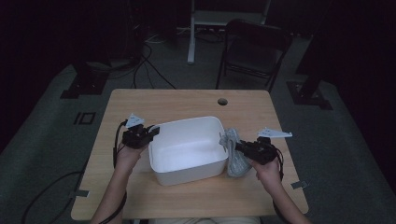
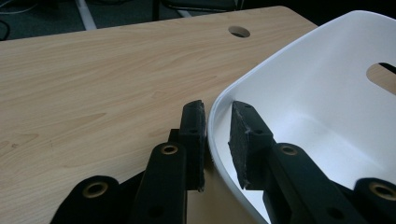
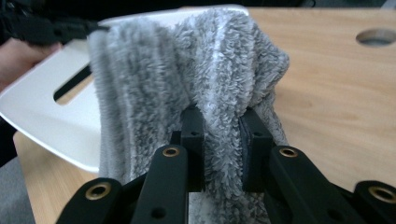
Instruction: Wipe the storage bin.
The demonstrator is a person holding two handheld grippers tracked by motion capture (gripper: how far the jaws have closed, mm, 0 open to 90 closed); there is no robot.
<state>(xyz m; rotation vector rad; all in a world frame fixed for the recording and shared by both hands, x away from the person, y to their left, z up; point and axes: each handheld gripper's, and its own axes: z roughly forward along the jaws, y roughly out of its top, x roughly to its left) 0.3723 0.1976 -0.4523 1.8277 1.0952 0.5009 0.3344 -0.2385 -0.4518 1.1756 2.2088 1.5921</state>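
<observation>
One wooden table (image 1: 140, 107) is filling the middle of the high view, a single white tub (image 1: 189, 149) sitting at its centre; the left gripper (image 2: 217, 140) is straddling the tub's left rim, one jaw outside, one inside, with the wall between them, though I cannot tell whether the pads are pressing it; one grey fluffy towel (image 3: 205, 84) is lying just right of the tub, and the right gripper (image 3: 219, 140) is pinching a fold of it.

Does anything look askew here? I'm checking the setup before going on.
Nothing stands out. The white tub sits flat, empty and undamaged; the left gripper straddles its rim, and the right gripper pinches a grey towel beside it.
</observation>
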